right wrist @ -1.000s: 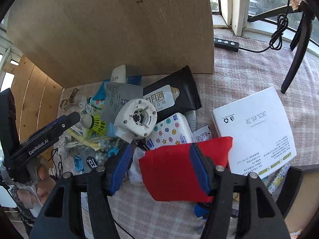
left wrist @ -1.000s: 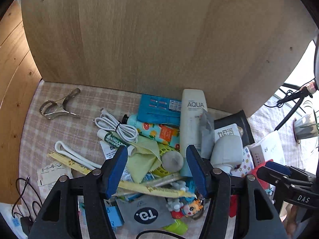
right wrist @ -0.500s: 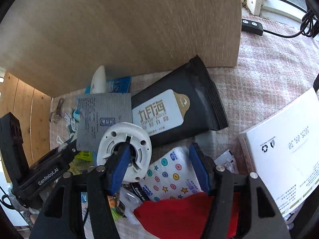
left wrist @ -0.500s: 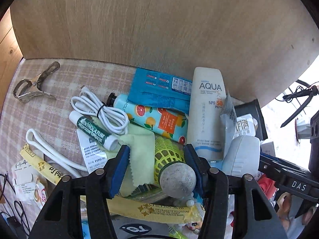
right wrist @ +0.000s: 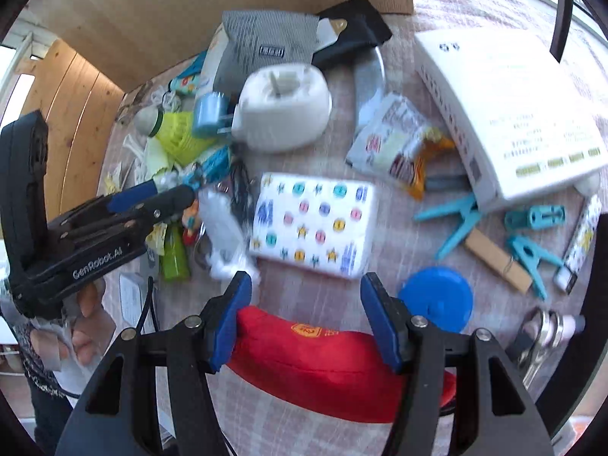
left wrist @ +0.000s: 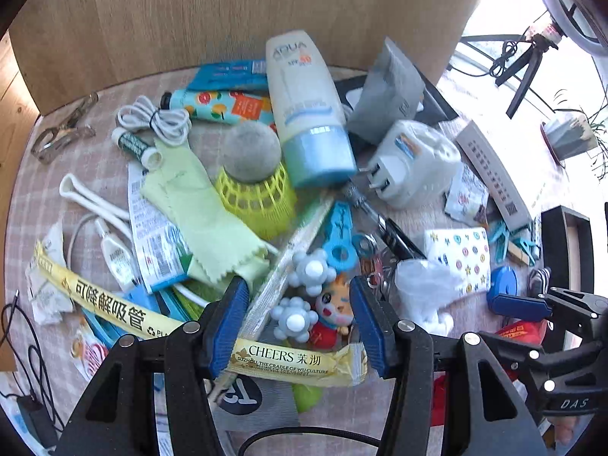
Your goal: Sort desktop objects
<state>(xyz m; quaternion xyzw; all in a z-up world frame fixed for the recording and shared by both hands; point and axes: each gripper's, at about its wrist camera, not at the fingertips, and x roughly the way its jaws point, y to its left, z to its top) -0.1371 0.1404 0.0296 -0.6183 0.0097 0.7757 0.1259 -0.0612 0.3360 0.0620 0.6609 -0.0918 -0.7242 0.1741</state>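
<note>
Left gripper (left wrist: 298, 321): jaws wide, just been closing slightly, holding nothing, over cartoon keychain figure (left wrist: 336, 309). Yellow paper straw sleeve (left wrist: 197, 328) runs crosswise beneath. Right gripper (right wrist: 306, 319): jaws wide, empty.

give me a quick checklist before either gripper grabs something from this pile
1. Left gripper fingers apart, nothing pinched: ok; they have just been closing a little, with only loose items below.
2. Left target singled out: not ok; the small cartoon doll charm, white-blue bobble toys and yellow CHEERS straw wrapper all crowd between the fingers.
3. Right gripper fingers apart: ok.
4. Red fabric pouch lies between the right fingers: ok; contact, cannot tell.
5. Right view sharp: not ok, blurred.
6. Grippers apart from each other: ok.
</note>
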